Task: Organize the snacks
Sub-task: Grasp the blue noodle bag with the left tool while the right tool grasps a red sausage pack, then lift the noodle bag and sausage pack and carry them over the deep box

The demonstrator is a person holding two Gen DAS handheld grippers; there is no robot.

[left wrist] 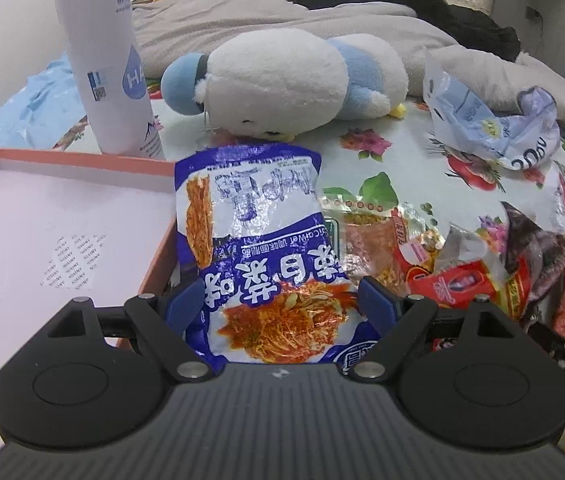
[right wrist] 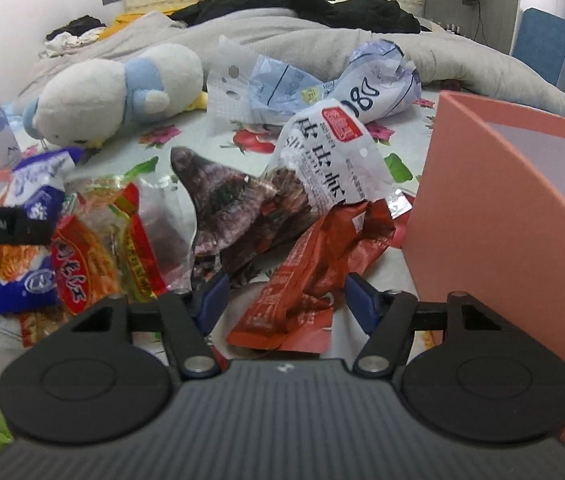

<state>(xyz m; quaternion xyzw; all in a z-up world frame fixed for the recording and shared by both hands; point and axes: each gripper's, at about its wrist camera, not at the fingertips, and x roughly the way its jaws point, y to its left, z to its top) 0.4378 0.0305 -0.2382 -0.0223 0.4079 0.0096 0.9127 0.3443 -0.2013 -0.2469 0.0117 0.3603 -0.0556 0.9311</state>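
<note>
My left gripper (left wrist: 280,300) has its jaws wide apart around the lower end of a blue and white snack bag (left wrist: 250,240). The bag sits just right of the orange box lid (left wrist: 62,160) with a white inside. My right gripper (right wrist: 288,294) is open, its blue fingers either side of a red-brown snack packet (right wrist: 314,276). Behind that packet lie a dark purple packet (right wrist: 226,208) and a white packet with a red label (right wrist: 322,152). An orange box (right wrist: 494,216) stands right of the right gripper. The blue bag also shows in the right wrist view (right wrist: 22,248).
A pile of red and orange snack packets (left wrist: 442,264) lies on the floral sheet (left wrist: 382,152). A plush toy (left wrist: 290,80), a tall white bottle (left wrist: 110,60), a crumpled pale plastic bag (left wrist: 490,124) and a grey blanket (left wrist: 282,12) lie behind.
</note>
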